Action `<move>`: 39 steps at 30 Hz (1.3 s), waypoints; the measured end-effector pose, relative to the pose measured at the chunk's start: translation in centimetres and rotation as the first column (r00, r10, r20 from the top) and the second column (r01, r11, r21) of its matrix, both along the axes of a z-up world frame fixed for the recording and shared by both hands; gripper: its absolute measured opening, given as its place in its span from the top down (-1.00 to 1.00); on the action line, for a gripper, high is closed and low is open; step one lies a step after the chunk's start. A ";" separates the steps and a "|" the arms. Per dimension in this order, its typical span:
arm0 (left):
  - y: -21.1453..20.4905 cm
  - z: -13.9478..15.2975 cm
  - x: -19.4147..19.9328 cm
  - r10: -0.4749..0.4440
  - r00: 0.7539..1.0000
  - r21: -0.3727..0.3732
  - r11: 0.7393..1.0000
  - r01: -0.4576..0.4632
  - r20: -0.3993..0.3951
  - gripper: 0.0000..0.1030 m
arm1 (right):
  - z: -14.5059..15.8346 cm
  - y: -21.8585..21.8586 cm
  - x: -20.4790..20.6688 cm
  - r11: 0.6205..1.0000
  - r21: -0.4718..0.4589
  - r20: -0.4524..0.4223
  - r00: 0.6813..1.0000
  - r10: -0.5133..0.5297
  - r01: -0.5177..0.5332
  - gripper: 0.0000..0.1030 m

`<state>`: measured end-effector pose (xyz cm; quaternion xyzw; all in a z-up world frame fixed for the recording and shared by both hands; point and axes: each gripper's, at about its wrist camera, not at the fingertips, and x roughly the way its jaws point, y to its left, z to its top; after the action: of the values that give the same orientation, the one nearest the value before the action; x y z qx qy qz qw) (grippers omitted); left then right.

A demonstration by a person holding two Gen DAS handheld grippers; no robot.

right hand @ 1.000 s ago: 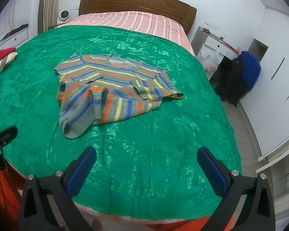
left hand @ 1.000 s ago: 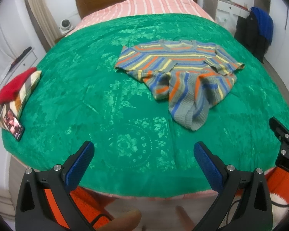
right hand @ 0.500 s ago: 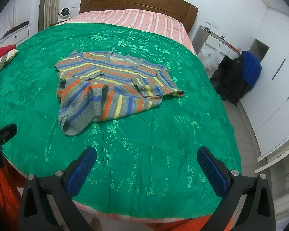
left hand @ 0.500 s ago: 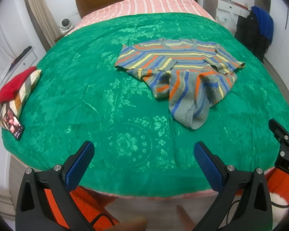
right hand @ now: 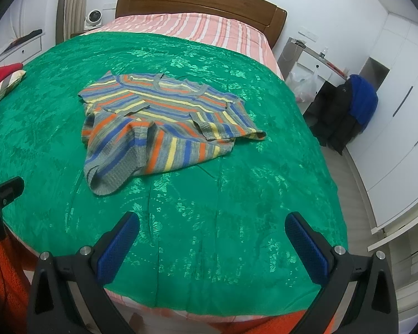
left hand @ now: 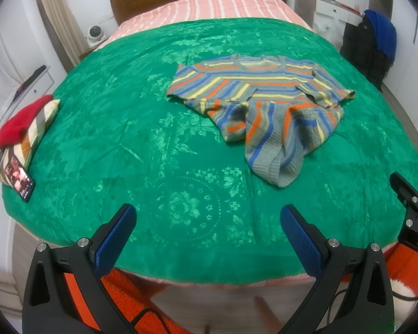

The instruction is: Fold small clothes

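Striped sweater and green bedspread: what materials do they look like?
Striped sweater: looks like a soft matte knit, with waffle texture and ribbed hem visible; fibre unclear. Green bedspread: seems a glossy satin-like jacquard, its woven floral pattern catching light.

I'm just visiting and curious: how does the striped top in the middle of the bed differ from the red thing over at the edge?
The striped top is grey with orange, blue and yellow stripes; the red garment is one plain colour.
The striped top lies spread and rumpled mid-bed, directly on the green bedspread; the red garment is bunched on a striped cushion at the bed's edge.
Neither is held: both grippers' fingers are open and empty.
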<state>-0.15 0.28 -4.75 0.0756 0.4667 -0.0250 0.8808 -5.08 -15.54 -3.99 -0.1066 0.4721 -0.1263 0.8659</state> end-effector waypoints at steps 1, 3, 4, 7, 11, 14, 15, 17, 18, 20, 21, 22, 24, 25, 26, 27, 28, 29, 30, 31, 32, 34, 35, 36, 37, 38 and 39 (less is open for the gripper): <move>0.0 0.0 0.0 -0.001 1.000 0.000 1.000 0.001 0.000 -0.99 | 0.0 0.0 0.0 1.000 -0.001 -0.001 1.000 0.000 0.000 -1.00; 0.0 0.0 0.0 0.000 1.000 -0.001 1.000 0.000 -0.001 -0.99 | 0.1 -0.1 0.0 1.000 -0.001 -0.003 1.000 0.000 0.000 -1.00; 0.0 -0.1 0.0 0.001 1.000 -0.002 1.000 -0.001 -0.002 -0.99 | 0.1 -0.1 0.0 1.000 0.000 -0.004 1.000 0.000 0.000 -1.00; 0.1 -0.2 0.2 -0.008 1.000 -0.011 1.000 0.008 -0.011 -0.99 | 0.1 -0.2 0.0 1.000 0.009 -0.003 1.000 0.007 -0.007 -0.99; 2.3 -0.1 0.9 0.009 1.000 -0.055 0.998 -0.009 -0.003 -0.99 | 0.1 -1.7 0.1 0.990 0.126 0.081 0.996 0.047 -0.057 -1.00; 3.9 -0.6 1.7 -0.015 1.000 -0.097 0.995 0.014 -0.007 -0.99 | -0.7 -2.8 0.9 0.974 0.204 0.108 0.991 0.074 -0.095 -0.99; 4.1 -0.9 2.0 -0.029 0.999 -0.114 0.993 0.026 -0.022 -0.99 | -1.3 -3.0 1.4 0.967 0.229 0.105 0.991 0.089 -0.111 -1.00; 4.4 -1.9 2.4 -0.066 0.996 -0.178 0.983 0.054 -0.063 -0.99 | -2.4 -2.7 2.9 0.949 0.273 0.098 0.986 0.136 -0.158 -0.99; 4.4 -2.3 2.5 -0.080 0.994 -0.216 0.974 0.061 -0.079 -0.99 | -3.1 -2.2 4.0 0.938 0.288 0.098 0.980 0.173 -0.194 -0.99; 4.3 -2.7 2.4 -0.109 0.989 -0.297 0.952 0.075 -0.102 -0.99 | -4.9 -1.0 6.5 0.912 0.318 0.070 0.966 0.250 -0.259 -0.95; 4.1 -2.8 2.2 -0.121 0.987 -0.324 0.943 0.081 -0.107 -0.99 | -6.2 -0.3 8.2 0.886 0.355 0.046 0.952 0.302 -0.299 -0.88; 3.8 -2.8 2.1 -0.131 0.986 -0.337 0.937 0.088 -0.107 -0.99 | -7.4 0.3 9.7 0.865 0.385 0.031 0.941 0.337 -0.322 -0.69; 3.5 -2.6 1.8 -0.137 0.986 -0.333 0.938 0.098 -0.096 -0.99 | -9.3 0.7 11.8 0.842 0.431 0.015 0.935 0.354 -0.325 -0.11; 3.6 -2.4 1.6 -0.133 0.987 -0.323 0.941 0.098 -0.090 -0.99 | -10.2 0.5 12.9 0.823 0.473 0.016 0.937 0.350 -0.316 0.45; 4.0 -2.3 1.6 -0.127 0.988 -0.317 0.944 0.093 -0.086 -0.99 | -10.5 0.3 13.0 0.801 0.509 0.034 0.937 0.347 -0.315 0.92; 4.6 -2.1 1.4 -0.114 0.990 -0.313 0.946 0.085 -0.078 -0.99 | -10.2 -0.2 12.8 0.776 0.551 0.060 0.942 0.330 -0.307 0.92; 5.3 -1.8 1.3 -0.101 0.992 -0.311 0.947 0.074 -0.070 -0.99 | -9.5 -0.9 12.0 0.752 0.586 0.082 0.945 0.316 -0.303 0.92; 6.2 -1.6 1.2 -0.085 0.995 -0.309 0.949 0.063 -0.059 -0.99 | -8.7 -1.4 10.9 0.725 0.616 0.096 0.944 0.317 -0.307 0.92; 7.0 -1.6 1.1 -0.070 0.996 -0.305 0.951 0.051 -0.050 -0.99 | -7.8 -2.0 9.3 0.695 0.647 0.109 0.941 0.322 -0.313 0.93; 7.6 -1.6 1.0 -0.057 0.997 -0.300 0.953 0.041 -0.043 -0.99 | -6.9 -2.6 7.5 0.679 0.663 0.112 0.938 0.328 -0.316 0.93; 8.0 -1.7 1.0 -0.051 0.998 -0.297 0.954 0.037 -0.039 -0.99 | -6.2 -3.1 5.5 0.680 0.663 0.101 0.937 0.333 -0.313 0.93; 7.9 -2.1 1.4 -0.071 0.997 -0.307 0.950 0.055 -0.040 -0.99 | -6.0 -3.8 1.9 0.703 0.647 0.053 0.937 0.344 -0.295 0.93; 7.3 -2.3 1.7 -0.095 0.994 -0.315 0.946 0.076 -0.044 -0.99 | -6.5 -4.0 0.2 0.736 0.620 0.008 0.940 0.341 -0.273 0.93; 7.0 -2.5 2.0 -0.108 0.993 -0.316 0.945 0.087 -0.048 -0.99 | -6.9 -4.2 -1.0 0.769 0.588 -0.034 0.943 0.330 -0.249 0.93; 6.4 -2.6 2.3 -0.120 0.991 -0.313 0.945 0.097 -0.055 -0.98 | -7.9 -4.5 -2.4 0.815 0.541 -0.095 0.949 0.302 -0.206 0.93; 5.7 -2.6 2.5 -0.132 0.989 -0.313 0.944 0.107 -0.061 -0.98 | -8.6 -5.1 -3.0 0.831 0.529 -0.128 0.952 0.277 -0.171 0.93; 5.2 -2.6 2.6 -0.146 0.987 -0.318 0.941 0.118 -0.065 -0.98 | -9.3 -5.8 -3.8 0.833 0.537 -0.158 0.955 0.251 -0.130 0.93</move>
<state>2.46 5.49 -7.30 -0.0354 0.4887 -0.1610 0.8567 -8.84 -21.29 -13.31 0.0717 0.5691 0.1063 0.8122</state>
